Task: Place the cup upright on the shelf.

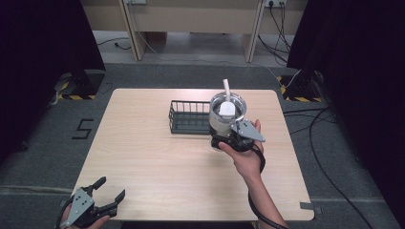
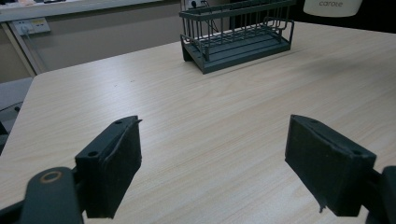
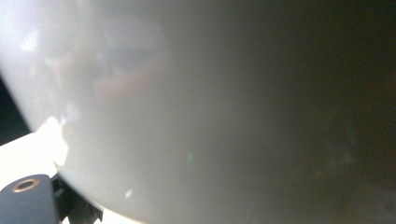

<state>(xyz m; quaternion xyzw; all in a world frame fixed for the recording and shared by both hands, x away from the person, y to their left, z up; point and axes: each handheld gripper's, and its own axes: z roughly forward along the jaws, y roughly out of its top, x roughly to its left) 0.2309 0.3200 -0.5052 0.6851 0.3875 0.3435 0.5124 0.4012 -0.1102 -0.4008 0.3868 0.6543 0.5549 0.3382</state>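
A white pot (image 1: 224,121) with a clear lid and a white knob is held just right of the table's middle. A white handle (image 1: 227,88) sticks out on its far side. My right gripper (image 1: 231,139) is shut on the pot's near wall, and the pot's pale curved side (image 3: 196,107) looms right against that gripper's camera. The pot's base, marked "carote" (image 2: 332,5), hangs above the tabletop in the left gripper view. My left gripper (image 1: 111,190) (image 2: 212,140) stands open at the table's front left corner, with nothing between its fingers.
A dark wire basket (image 1: 189,117) (image 2: 238,32) stands on the wooden table (image 1: 157,162) just left of the pot and close to it. Cables lie on the floor to the right of the table.
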